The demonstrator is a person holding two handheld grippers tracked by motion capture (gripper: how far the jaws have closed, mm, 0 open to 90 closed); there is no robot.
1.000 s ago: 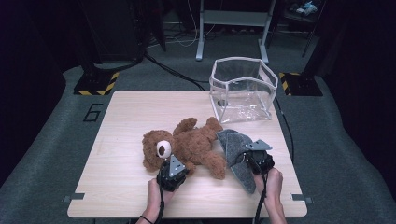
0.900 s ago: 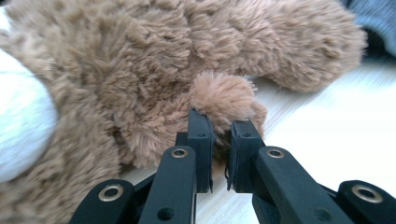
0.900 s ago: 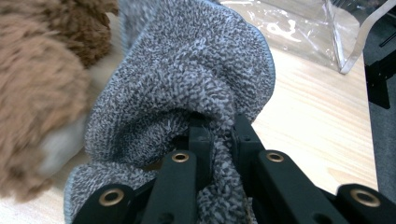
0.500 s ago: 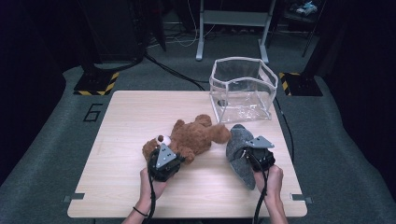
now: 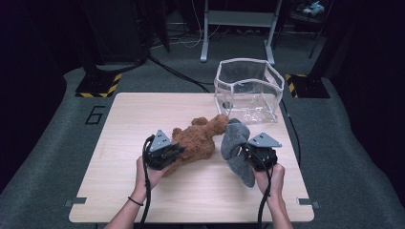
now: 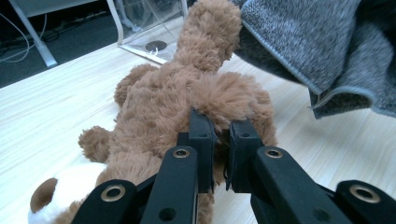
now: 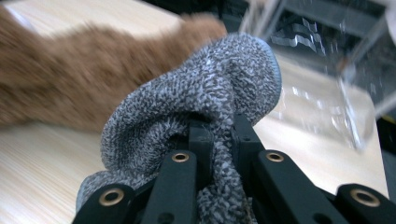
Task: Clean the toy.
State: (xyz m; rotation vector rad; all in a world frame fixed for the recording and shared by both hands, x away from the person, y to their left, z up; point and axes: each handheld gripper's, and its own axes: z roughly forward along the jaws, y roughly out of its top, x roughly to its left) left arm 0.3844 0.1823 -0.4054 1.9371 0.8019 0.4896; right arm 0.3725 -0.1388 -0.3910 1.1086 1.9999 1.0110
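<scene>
A brown teddy bear [image 5: 198, 140] lies mid-table, partly lifted at its near end. My left gripper [image 5: 168, 153] is shut on the bear's plush body; in the left gripper view the jaws pinch brown fur of the teddy bear [image 6: 173, 100] with my left gripper [image 6: 219, 140] clamped tight. A grey knitted cloth [image 5: 236, 150] hangs bunched to the right of the bear. My right gripper [image 5: 246, 153] is shut on it; the grey cloth [image 7: 205, 88] drapes over my right gripper [image 7: 219, 135]. The cloth touches the bear's raised leg.
A clear plastic box [image 5: 248, 95] with a white rim stands open at the table's back right. The wooden table [image 5: 133, 114] has bare surface at the left and front. Dark floor, cables and stand legs lie beyond the far edge.
Both grippers have risen, lifting the bear's near end and the grey cloth off the table. The bear has shifted right and turned, its head now hidden under the left gripper.
</scene>
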